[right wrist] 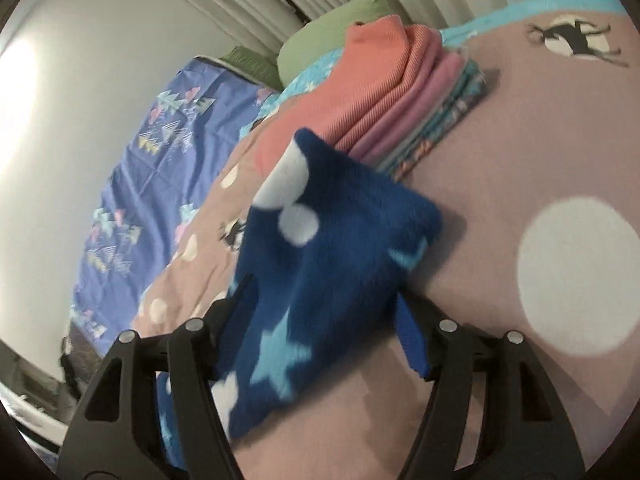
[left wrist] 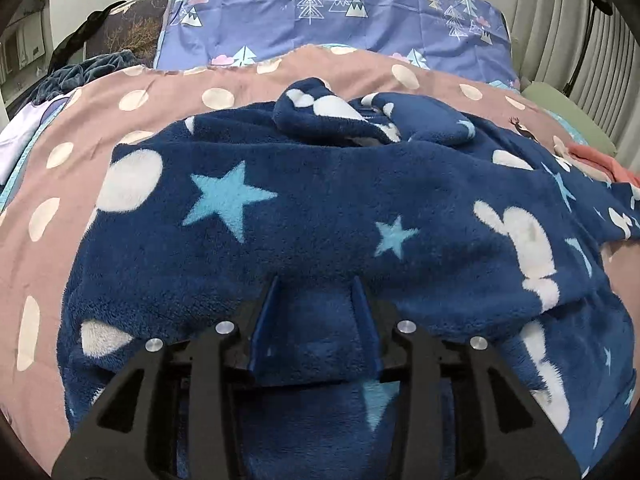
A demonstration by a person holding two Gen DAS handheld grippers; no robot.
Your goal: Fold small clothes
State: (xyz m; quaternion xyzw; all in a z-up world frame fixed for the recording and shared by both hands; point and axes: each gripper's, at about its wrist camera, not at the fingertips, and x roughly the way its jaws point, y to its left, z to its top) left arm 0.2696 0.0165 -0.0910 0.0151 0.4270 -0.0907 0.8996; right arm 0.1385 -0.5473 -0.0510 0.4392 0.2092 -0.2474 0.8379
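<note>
Two hand-held grippers work over one navy fleece garment (left wrist: 320,208) patterned with stars and white shapes, spread on a bed under a pink spotted duvet (left wrist: 52,184).

Seen from the left wrist, the left hand-held gripper (left wrist: 316,312) sits low over the near part of the fleece, pointing down at it. Its jaws stand partly apart, with navy fleece lying in the gap between the blue fingers (left wrist: 266,320); the pads do not look pressed onto the cloth, so it reads as released. Most of the garment stretches away ahead of this gripper, with a bunched fold (left wrist: 320,112) at its far edge.

From the right wrist, the right hand-held gripper (right wrist: 324,316) has an end of the fleece (right wrist: 332,264) running up between its jaws and sticking out past the fingertips, raised off the duvet (right wrist: 520,152). The jaws are fairly wide and the picture is blurred; I cannot tell whether they are clenched on the cloth.

Beyond that raised end lies a folded stack (right wrist: 384,112) of coral, lilac and teal clothes on the duvet, close behind the fleece. A blue tree-print sheet (left wrist: 320,20) covers the far part of the bed
</note>
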